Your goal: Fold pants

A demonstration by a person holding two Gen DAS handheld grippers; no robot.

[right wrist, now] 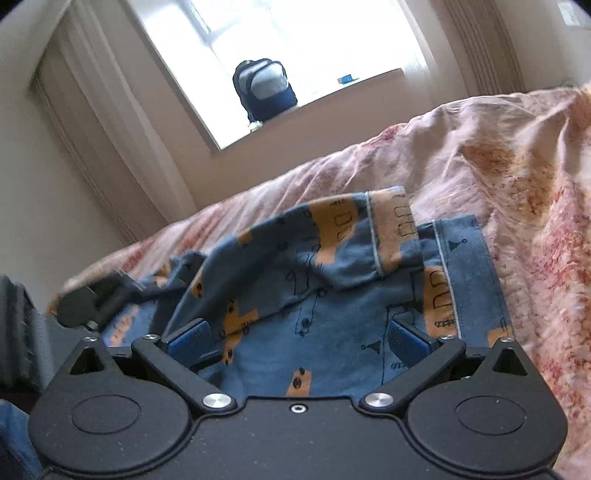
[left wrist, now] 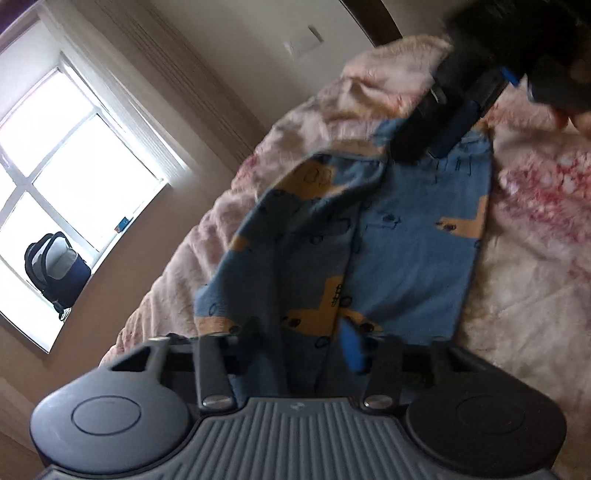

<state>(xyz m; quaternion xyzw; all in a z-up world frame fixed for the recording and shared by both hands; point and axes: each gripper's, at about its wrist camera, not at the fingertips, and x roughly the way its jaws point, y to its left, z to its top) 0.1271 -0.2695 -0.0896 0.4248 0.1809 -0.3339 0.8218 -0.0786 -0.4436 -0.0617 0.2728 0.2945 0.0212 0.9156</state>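
Blue pants with orange patches (left wrist: 388, 236) lie on a pink bedspread (left wrist: 535, 258). In the left wrist view one leg is lifted and drapes between my left gripper's fingers (left wrist: 303, 343); the fabric hides the jaws, and one blue pad (left wrist: 351, 347) shows blurred. My right gripper (left wrist: 439, 136) rests on the far end of the pants in that view. In the right wrist view the right gripper (right wrist: 297, 341) is open, its blue pads (right wrist: 406, 339) wide apart over the pants (right wrist: 314, 295). The left gripper (right wrist: 99, 295) shows at the left edge there.
The bedspread (right wrist: 480, 155) covers the whole bed. Behind it is a beige wall with a bright window (right wrist: 295, 48). A dark backpack (right wrist: 264, 90) and a small blue item (right wrist: 346, 78) sit on the sill. A dark headboard (left wrist: 373, 22) shows at the top.
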